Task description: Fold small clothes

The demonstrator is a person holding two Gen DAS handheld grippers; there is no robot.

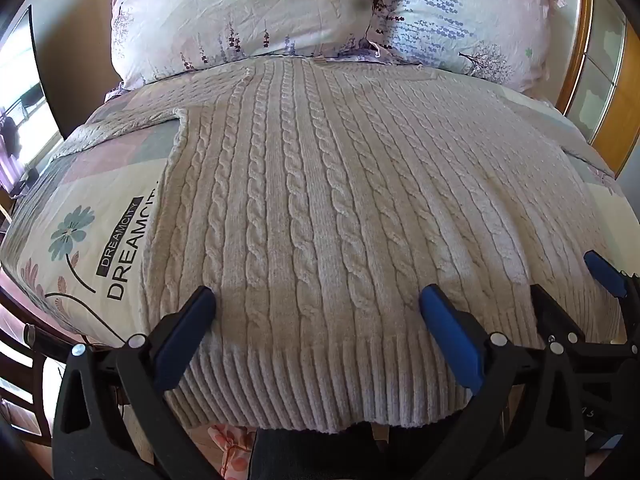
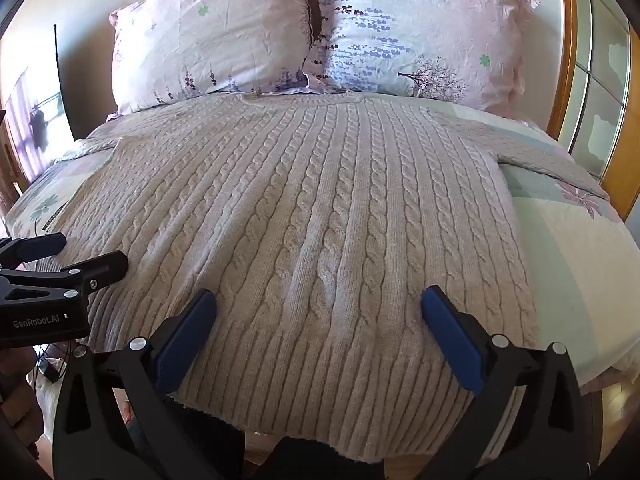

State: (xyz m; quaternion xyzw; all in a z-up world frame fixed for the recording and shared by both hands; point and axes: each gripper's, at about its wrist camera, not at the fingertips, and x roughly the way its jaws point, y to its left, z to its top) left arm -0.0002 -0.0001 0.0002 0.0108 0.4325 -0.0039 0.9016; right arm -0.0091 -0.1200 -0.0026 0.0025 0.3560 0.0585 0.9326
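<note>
A cream cable-knit sweater [image 1: 320, 200] lies flat on the bed, collar toward the pillows, ribbed hem hanging over the near edge; it also shows in the right wrist view [image 2: 312, 216]. One sleeve stretches left [image 1: 120, 124], the other right [image 2: 552, 160]. My left gripper [image 1: 318, 300] is open just above the hem, left of centre. My right gripper [image 2: 320, 304] is open above the hem, right of centre. Each gripper shows in the other's view: the right one [image 1: 576, 280] and the left one [image 2: 86, 256]. Neither holds anything.
Two floral pillows [image 1: 240, 16] [image 2: 420, 28] lean at the head of the bed. The printed bedsheet [image 1: 100, 240] shows on both sides of the sweater [image 2: 572, 280]. A wooden-framed panel [image 2: 592, 80] stands at the right, a window [image 1: 20, 100] at the left.
</note>
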